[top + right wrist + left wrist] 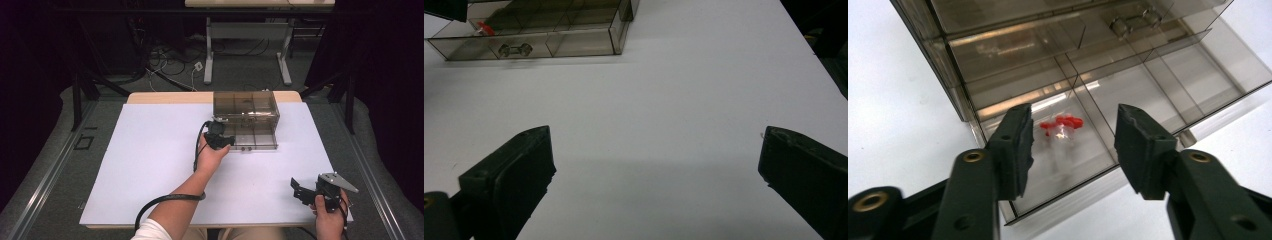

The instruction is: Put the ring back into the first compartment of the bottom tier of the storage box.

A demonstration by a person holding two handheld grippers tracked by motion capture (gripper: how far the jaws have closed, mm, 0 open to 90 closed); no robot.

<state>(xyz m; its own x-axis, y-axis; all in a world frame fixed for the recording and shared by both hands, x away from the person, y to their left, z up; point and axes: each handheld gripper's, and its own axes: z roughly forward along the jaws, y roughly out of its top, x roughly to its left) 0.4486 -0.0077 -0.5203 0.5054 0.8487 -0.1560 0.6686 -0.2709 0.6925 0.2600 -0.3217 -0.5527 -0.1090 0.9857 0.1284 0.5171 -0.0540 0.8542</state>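
Two grippers are in play, and only one is at the work. In the high view, your left gripper (218, 138) sits at the front left corner of the smoked plastic drawer cabinet (245, 106), over the pulled-out bottom drawer (256, 137). The drawer stands out toward you so that its compartments are reachable from above. Your right gripper (310, 191) waits near the table (150, 165) edge, well apart from the cabinet, clear of the working hand.

In the left gripper view, the jaws stand partly apart with nothing pressed between them. The small red piece (1062, 125) lies on the floor of the drawer's near compartment, just beyond the jaw tips and between their lines. Judged from this, the piece has been let go into that compartment; the jaws need no wider gap to clear it on withdrawal.

In the right gripper view, the jaws are spread wide over bare table and hold nothing. The drawer (574, 42) lies far ahead and to the left of them, with its two-knob handle (515, 49) facing this gripper. That handle is the likely grip point for pushing the drawer shut.
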